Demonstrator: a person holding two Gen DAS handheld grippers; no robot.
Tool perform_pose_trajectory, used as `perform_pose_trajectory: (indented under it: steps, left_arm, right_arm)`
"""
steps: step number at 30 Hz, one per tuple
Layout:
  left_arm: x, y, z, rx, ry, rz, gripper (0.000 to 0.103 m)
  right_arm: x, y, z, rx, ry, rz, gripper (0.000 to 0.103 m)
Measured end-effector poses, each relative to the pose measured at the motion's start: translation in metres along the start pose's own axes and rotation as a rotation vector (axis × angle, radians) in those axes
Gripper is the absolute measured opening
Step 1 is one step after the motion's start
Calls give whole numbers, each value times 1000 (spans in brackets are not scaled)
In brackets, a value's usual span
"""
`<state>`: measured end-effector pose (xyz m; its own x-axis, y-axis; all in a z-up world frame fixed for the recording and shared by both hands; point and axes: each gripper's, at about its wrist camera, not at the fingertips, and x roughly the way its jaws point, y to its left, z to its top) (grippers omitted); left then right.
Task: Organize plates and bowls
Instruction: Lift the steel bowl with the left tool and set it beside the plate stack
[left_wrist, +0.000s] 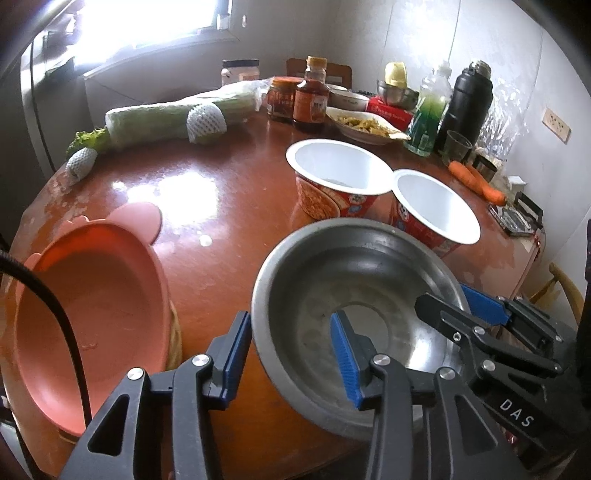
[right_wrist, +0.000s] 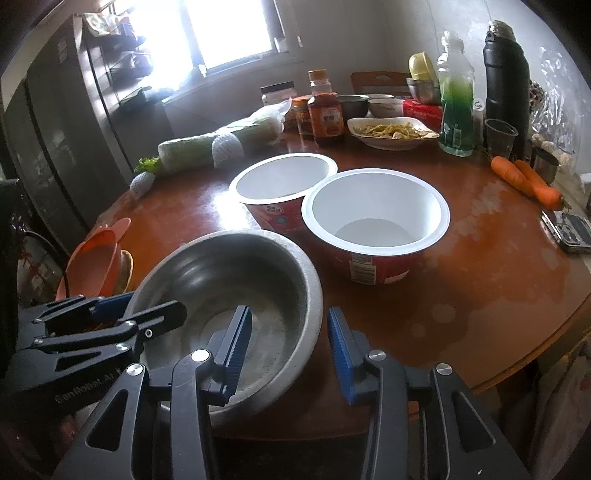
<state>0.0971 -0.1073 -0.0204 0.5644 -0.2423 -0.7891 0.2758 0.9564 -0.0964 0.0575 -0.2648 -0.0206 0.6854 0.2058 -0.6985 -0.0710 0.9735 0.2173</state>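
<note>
Left wrist: left gripper (left_wrist: 291, 354) straddles steel bowl (left_wrist: 354, 295) rim, pads clear. Right gripper (right_wrist: 290, 354) likewise, opposite rim. Uneven closing could tip bowl off counter (right_wrist: 480, 277) edge.

Left tongs (left_wrist: 291, 354): black skeletal linkage arms, silver pivot screws, blue ribbed pads. Right tongs (right_wrist: 290, 354): same build. White "DAS" lettering on the right body; "SenRobot.AI" on the left. Black cable (left_wrist: 55, 306) beside left tongs.
</note>
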Motion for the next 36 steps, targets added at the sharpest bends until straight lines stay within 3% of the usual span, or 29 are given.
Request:
perform_pose_trajectory:
  steps: [17,36]
  left_arm:
    - [-27,-6,13,-7,-65,1,47]
    - [-17,-40,44,36,-71,-59,47]
  right_arm:
    - [-26,-5,7,10,-70,-7,48]
    - [-44,-50,25,88,-155,-83,48]
